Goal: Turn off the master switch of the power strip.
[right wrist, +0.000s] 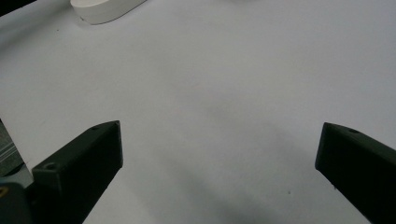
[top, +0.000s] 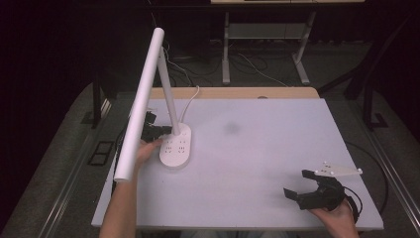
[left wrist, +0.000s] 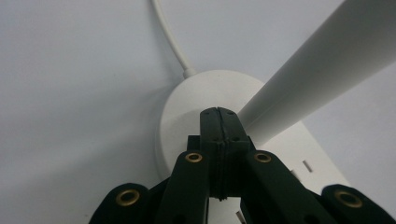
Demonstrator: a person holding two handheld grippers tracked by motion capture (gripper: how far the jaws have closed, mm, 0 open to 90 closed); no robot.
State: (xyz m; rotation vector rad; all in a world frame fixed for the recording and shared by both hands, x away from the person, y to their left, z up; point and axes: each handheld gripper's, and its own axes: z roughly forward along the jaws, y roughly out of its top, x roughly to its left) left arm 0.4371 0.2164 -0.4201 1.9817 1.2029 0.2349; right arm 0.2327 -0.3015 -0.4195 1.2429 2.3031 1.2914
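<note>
Right now I have a white desk lamp (top: 176, 146) standing on the left part of the pale grey counter (top: 257, 163). It is plain white all over: an oval base with small socket slots on its top face, a slim upright stem (top: 168, 96) rising from the far end of the base, and a long tubular head (top: 141, 101) that slants down toward my side of the counter. A white cord (top: 190, 99) leaves the base at the back and runs off over the far edge, where a strip of bare wood shows.

My left gripper (left wrist: 218, 140) sits right at the lamp's base, on its left side in the high view. From its own camera the jaws are pressed flat together, tip to tip, with nothing between them, and they hover over the top of the base just beside the foot of the stem (whether the tips actually touch the plastic I cannot tell). My left hand (top: 146, 151) lies close against the base, partly under the lamp head.

My right gripper (top: 303, 186) is well apart from all that, near the right front corner of the counter, held in my right hand (top: 339, 215). Its jaws are spread wide with only bare counter surface between them; in the right gripper view one end of the lamp's base shows far off at the top left.
</note>
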